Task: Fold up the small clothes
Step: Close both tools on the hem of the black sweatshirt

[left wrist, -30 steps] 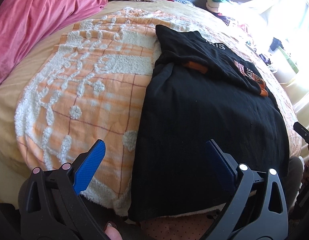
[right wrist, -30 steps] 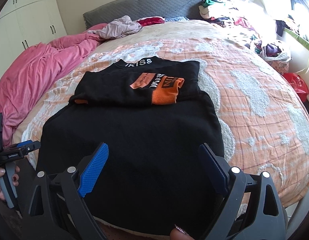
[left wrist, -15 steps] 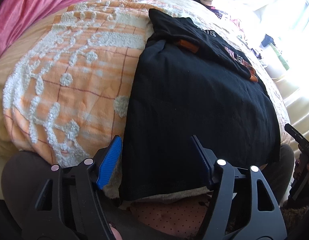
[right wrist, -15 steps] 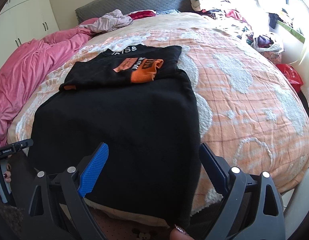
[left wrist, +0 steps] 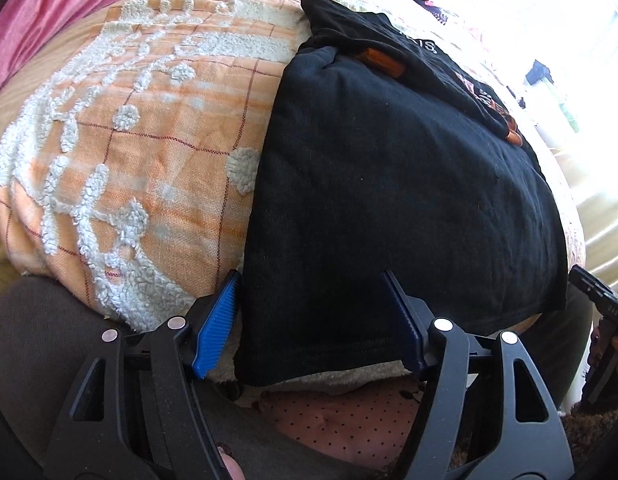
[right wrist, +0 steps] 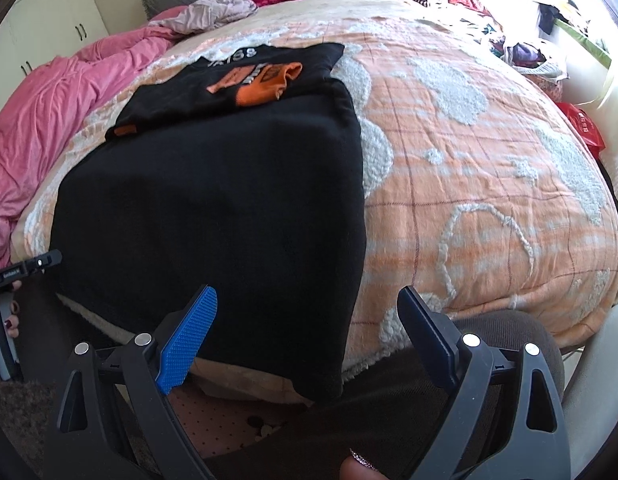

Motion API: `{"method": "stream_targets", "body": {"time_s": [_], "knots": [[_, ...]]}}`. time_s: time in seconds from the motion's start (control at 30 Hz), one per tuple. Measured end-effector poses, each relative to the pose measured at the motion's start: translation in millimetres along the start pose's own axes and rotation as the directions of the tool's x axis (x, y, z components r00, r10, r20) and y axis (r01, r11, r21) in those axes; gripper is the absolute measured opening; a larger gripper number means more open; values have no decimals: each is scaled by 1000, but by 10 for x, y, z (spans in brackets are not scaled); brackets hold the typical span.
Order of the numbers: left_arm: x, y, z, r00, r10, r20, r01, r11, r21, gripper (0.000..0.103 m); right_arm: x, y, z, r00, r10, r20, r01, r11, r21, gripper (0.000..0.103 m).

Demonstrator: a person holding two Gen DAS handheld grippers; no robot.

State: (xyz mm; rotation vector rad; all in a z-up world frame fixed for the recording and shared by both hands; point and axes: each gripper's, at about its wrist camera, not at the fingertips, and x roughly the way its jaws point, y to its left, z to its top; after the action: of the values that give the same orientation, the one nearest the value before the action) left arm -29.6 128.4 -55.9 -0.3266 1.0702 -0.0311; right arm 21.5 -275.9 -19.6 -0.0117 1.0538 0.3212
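A black sweater [left wrist: 389,184] with orange cuffs and white lettering lies flat on the bed, sleeves folded across its chest, hem hanging over the near edge. It also shows in the right wrist view [right wrist: 213,200]. My left gripper [left wrist: 313,320] is open and straddles the hem's near left corner, touching nothing. My right gripper [right wrist: 309,320] is open and straddles the hem's near right corner [right wrist: 321,384]. The orange cuff [right wrist: 265,84] rests on the chest.
The orange and white blanket [right wrist: 469,184] covers the bed. A pink duvet [right wrist: 49,112] is bunched at the left. Loose clothes [right wrist: 213,12] lie by the grey headboard, and more pile up at the far right [right wrist: 521,44]. A dark chair [right wrist: 505,332] stands below the bed edge.
Both grippers have moved down and in toward the hem at the near edge of the bed. Each now frames one bottom corner of the sweater. Both stay open.
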Motion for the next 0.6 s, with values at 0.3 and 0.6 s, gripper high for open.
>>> {"method": "stream_targets", "body": {"time_s": [0.3, 0.6], "knots": [[9, 4, -20, 1000, 2, -4, -2, 1000, 3, 64, 283, 0, 12, 994, 32, -105, -36, 999, -37, 86], [56, -8, -15, 1000, 17, -20, -17, 1000, 1, 65, 181, -269, -74, 989, 139, -46, -139, 990, -5, 26]]}}
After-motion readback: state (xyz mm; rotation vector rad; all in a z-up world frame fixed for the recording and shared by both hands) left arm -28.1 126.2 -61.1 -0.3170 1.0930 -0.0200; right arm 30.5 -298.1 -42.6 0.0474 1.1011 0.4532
